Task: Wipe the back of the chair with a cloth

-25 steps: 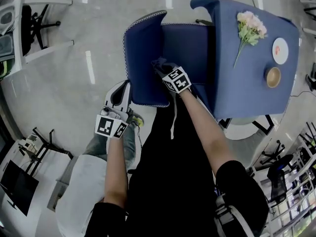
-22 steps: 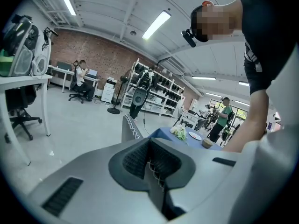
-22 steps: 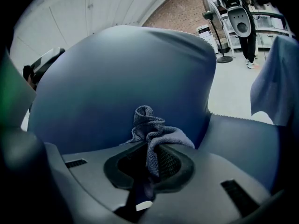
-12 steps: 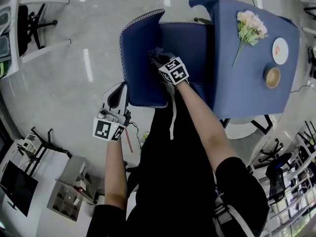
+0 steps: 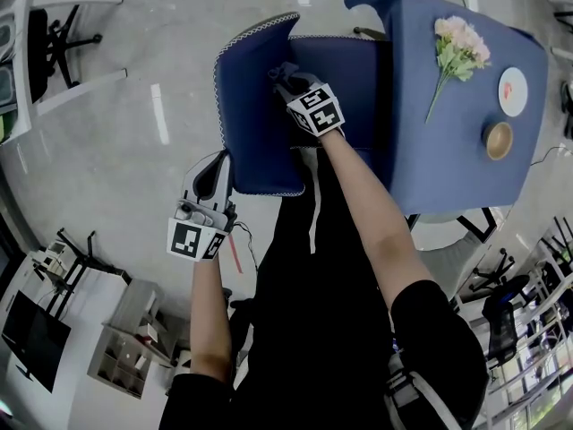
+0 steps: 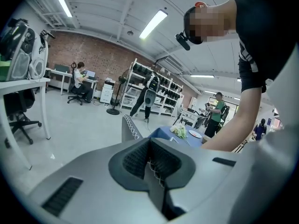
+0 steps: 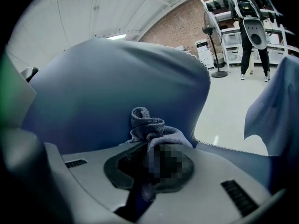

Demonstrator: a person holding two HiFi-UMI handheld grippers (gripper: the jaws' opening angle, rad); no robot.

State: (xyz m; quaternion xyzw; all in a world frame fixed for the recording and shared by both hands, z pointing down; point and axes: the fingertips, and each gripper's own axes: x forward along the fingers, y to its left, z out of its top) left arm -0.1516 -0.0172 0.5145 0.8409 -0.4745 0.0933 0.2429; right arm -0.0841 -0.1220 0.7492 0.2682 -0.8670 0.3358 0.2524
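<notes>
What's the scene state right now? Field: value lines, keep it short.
right tool: shut on cloth
cloth: bunched, against the inner face of the blue chair back, seemingly touching
left tool: shut, nothing in it, held beside the chair back
table: blue cover, next to the chair; carries flowers, plate, bowl
task status: cloth is at the chair back, in position for wiping

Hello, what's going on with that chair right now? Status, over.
Right gripper shut on cloth, cloth up against blue chair back. Left gripper shut, empty, off to the side. Nothing in the way. Over.
</notes>
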